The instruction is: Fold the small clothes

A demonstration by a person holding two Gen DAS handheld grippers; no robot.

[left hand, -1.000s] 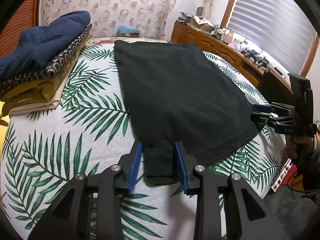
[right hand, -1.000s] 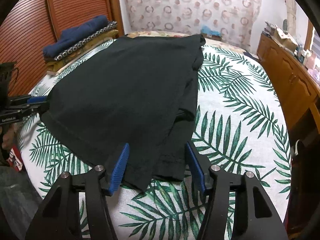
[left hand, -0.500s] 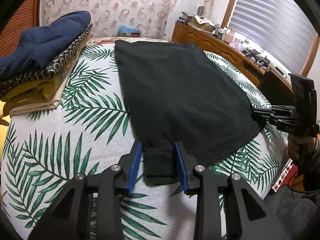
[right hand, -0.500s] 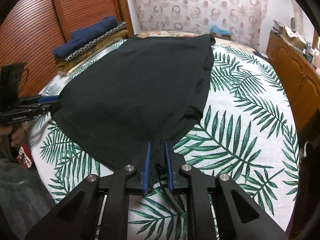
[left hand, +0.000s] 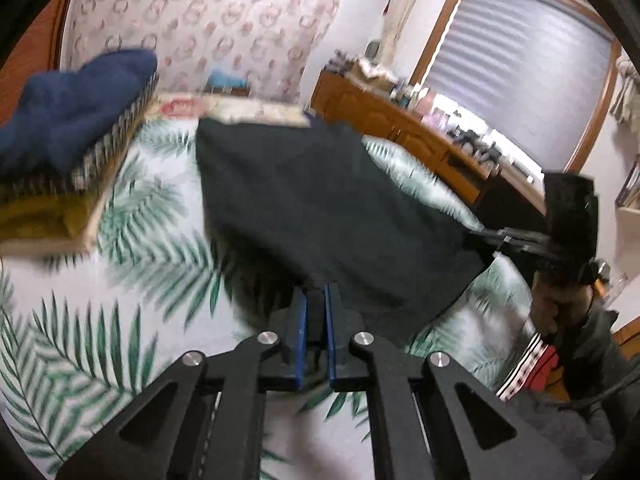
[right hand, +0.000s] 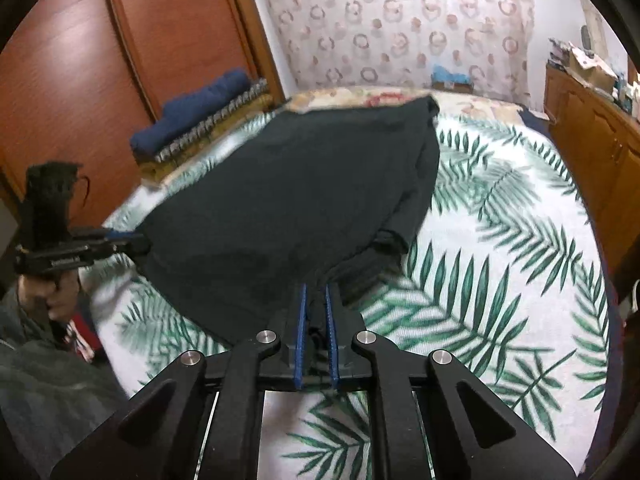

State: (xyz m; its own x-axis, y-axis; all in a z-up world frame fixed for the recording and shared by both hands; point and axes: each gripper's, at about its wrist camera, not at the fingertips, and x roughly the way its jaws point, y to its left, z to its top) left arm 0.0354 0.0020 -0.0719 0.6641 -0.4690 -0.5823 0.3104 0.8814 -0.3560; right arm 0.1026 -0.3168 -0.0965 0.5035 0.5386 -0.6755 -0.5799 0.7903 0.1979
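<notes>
A black garment (left hand: 320, 200) lies spread on a palm-leaf bedsheet (left hand: 120, 280), its near edge raised off the bed. My left gripper (left hand: 316, 300) is closing its blue pads on the garment's near left corner, and dark cloth fills the narrow gap. The right wrist view shows that gripper (right hand: 136, 244) at the left, pinching the same corner. My right gripper (right hand: 316, 292) is closing on the near right corner of the garment (right hand: 300, 184), with fabric between the pads. It also appears at the right of the left wrist view (left hand: 480, 236), where it grips the cloth's edge.
A stack of folded clothes (left hand: 72, 140) with a navy piece on top sits at the bed's far left (right hand: 200, 128). A wooden dresser (left hand: 400, 128) runs along the right side. A wooden wardrobe (right hand: 100, 60) stands behind the stack. A person's hand (left hand: 548, 308) holds each gripper.
Both grippers have shut on the garment's near corners, the right first and then the left. The left has risen, lifting the near edge off the bed.
</notes>
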